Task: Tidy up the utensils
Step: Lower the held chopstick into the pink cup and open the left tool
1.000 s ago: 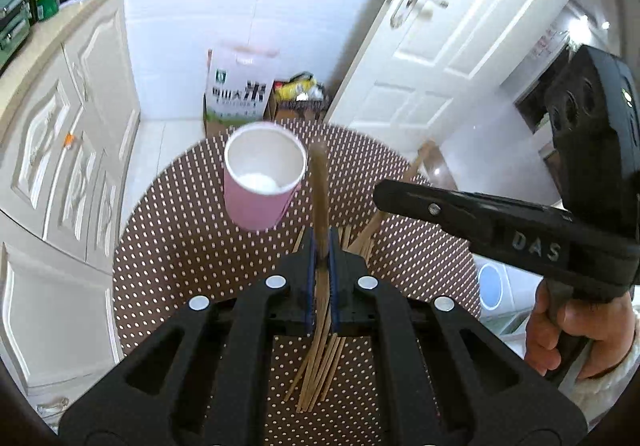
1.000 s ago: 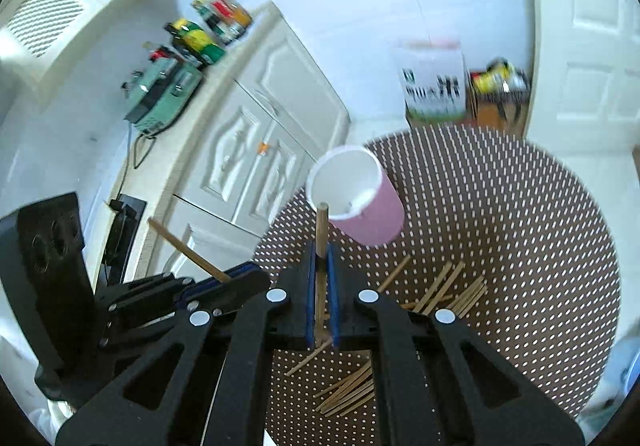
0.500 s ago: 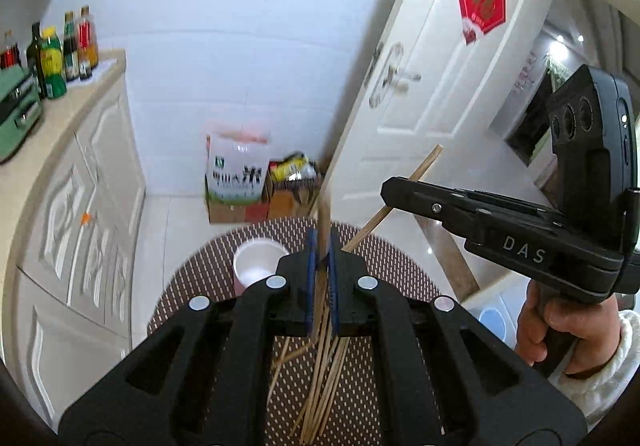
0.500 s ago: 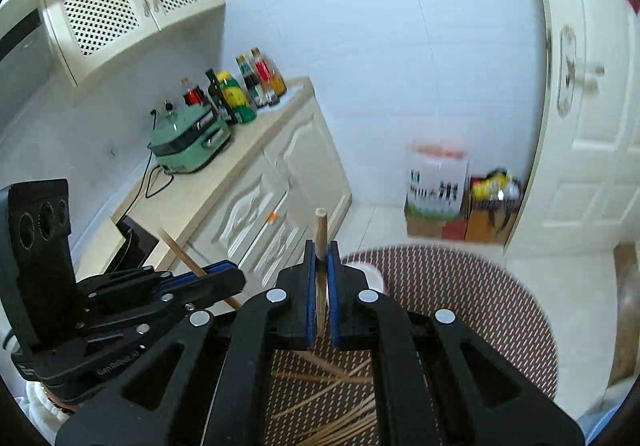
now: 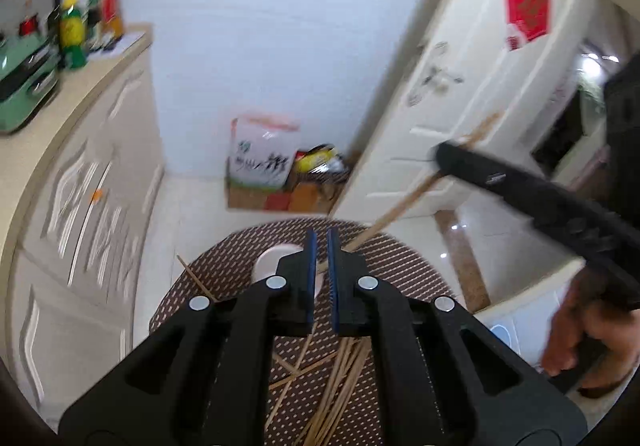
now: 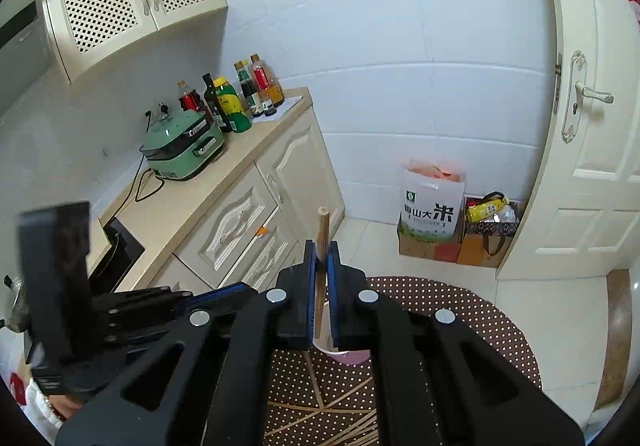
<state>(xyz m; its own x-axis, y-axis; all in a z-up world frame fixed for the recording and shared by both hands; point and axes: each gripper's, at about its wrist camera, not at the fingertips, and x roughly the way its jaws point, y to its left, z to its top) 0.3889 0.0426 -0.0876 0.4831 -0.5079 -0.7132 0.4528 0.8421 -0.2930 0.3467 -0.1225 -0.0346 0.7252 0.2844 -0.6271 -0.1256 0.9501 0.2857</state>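
We see our left gripper (image 5: pixel 322 278) with its blue-lined jaws parted by a narrow gap and nothing between them. Behind its fingers, around 12 o'clock on the round dotted table (image 5: pixel 224 266), sits the cup (image 5: pixel 270 260), mostly hidden. Loose chopsticks (image 5: pixel 340 370) lie scattered on the table toward 6 o'clock, and one stray stick (image 5: pixel 196 278) rests near the edge at 9 o'clock.

Our right gripper (image 6: pixel 321 294) is pinched onto a single upright chopstick (image 6: pixel 322 230), whose blunt end rises above the fingertips; its lower part hangs over the pink cup's (image 6: pixel 352 356) white rim. In the left wrist view that gripper (image 5: pixel 444 156) shows at 2 o'clock, blurred, the chopstick slanting down toward the cup. More chopsticks (image 6: pixel 332 410) lie on the table (image 6: pixel 480 330) below. A green cooker (image 6: pixel 182 146) and bottles (image 6: pixel 240 94) stand on the counter at 10 o'clock.
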